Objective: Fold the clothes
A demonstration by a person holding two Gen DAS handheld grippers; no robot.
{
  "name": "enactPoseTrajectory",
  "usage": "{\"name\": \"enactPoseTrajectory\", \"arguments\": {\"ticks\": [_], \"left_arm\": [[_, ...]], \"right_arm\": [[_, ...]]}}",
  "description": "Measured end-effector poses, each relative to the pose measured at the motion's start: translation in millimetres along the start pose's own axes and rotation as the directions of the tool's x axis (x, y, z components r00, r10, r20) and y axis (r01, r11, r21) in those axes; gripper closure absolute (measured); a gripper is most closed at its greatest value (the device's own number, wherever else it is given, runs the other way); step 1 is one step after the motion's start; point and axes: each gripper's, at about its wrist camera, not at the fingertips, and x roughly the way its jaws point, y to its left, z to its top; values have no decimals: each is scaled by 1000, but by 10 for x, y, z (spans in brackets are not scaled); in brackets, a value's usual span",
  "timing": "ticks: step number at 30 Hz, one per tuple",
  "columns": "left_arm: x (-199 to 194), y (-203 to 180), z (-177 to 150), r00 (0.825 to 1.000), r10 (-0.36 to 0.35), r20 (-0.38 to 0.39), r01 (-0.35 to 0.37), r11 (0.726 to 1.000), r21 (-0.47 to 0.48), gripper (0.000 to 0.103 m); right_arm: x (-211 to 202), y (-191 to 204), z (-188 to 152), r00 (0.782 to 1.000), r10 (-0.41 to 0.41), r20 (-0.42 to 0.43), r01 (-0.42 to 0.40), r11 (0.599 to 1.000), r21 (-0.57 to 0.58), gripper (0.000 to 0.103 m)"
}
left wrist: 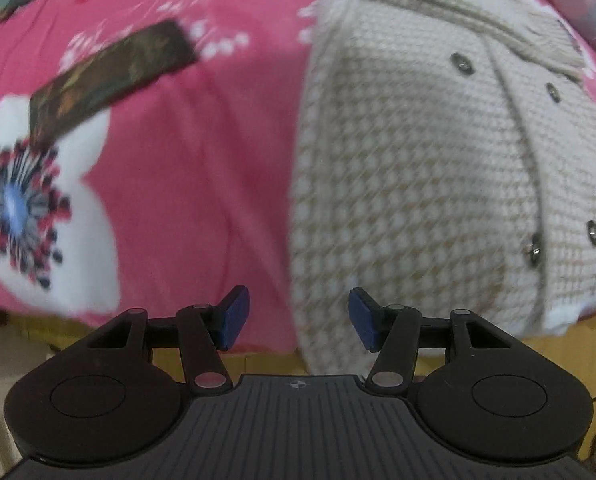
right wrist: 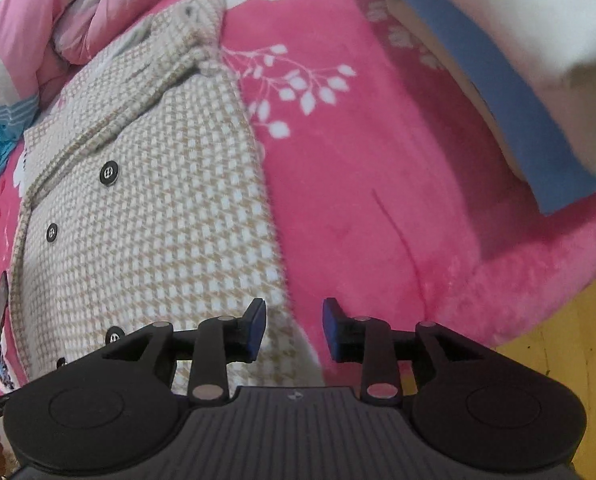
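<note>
A cream and beige houndstooth jacket (left wrist: 418,184) with metal buttons lies flat on a pink flowered blanket (left wrist: 186,184). My left gripper (left wrist: 299,318) hangs open above the jacket's left hem edge, where the jacket meets the blanket, with nothing between its blue pads. In the right wrist view the same jacket (right wrist: 146,216) fills the left half, dark buttons down its front. My right gripper (right wrist: 294,330) stands open over the jacket's lower right edge, pads apart and clear of the cloth.
A dark patterned flat object (left wrist: 110,80) lies on the blanket left of the jacket. A white and blue pillow (right wrist: 518,72) sits at the right. Crumpled pink bedding (right wrist: 58,20) lies beyond the collar. Yellow floor (right wrist: 558,360) shows past the bed's edge.
</note>
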Motion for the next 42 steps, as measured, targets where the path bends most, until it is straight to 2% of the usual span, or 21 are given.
{"name": "enactPoseTrajectory", "arguments": {"ticks": [7, 11, 15, 18, 21, 25, 29, 32, 34, 37, 38, 40, 42], "left_arm": [[124, -60, -91, 996, -92, 13, 93, 995, -21, 51], [184, -125, -140, 995, -94, 20, 95, 995, -16, 52], [171, -142, -167, 995, -98, 20, 99, 994, -38, 56], [101, -161, -206, 995, -103, 18, 103, 994, -28, 60], [79, -153, -213, 994, -110, 18, 110, 994, -26, 62], [135, -141, -225, 994, -114, 3, 114, 993, -20, 62], [219, -142, -239, 992, -124, -22, 123, 992, -12, 61], [276, -152, -239, 991, -130, -20, 130, 991, -17, 61], [290, -170, -253, 992, -128, -13, 128, 992, -4, 61], [281, -202, -270, 992, -124, -6, 124, 992, 14, 72], [271, -203, -277, 992, -124, -6, 124, 992, 19, 75], [258, -172, -276, 990, -138, -9, 138, 990, 2, 76], [262, -139, -266, 988, -156, -15, 156, 987, -25, 70]], "right_arm": [[77, -111, 53, 998, 62, 33, -62, 998, -2, 69], [120, -233, 62, 994, 94, 50, -97, 994, 48, 69], [186, -389, -44, 987, 160, 22, -161, 980, 118, 69], [188, -455, -162, 972, 233, -11, -228, 960, 161, 69], [243, -467, -273, 949, 310, -67, -292, 936, 194, 69], [397, -426, -429, 936, 327, -132, -300, 935, 189, 69], [470, -401, -491, 922, 364, -131, -336, 921, 198, 69], [488, -383, -494, 925, 360, -123, -334, 923, 189, 72], [498, -377, -499, 927, 355, -121, -330, 926, 183, 82], [465, -326, -505, 932, 340, -124, -320, 935, 154, 94], [448, -310, -507, 934, 336, -124, -318, 937, 142, 95], [394, -279, -506, 934, 335, -123, -321, 939, 126, 96], [370, -286, -494, 934, 335, -127, -321, 940, 120, 96]]}}
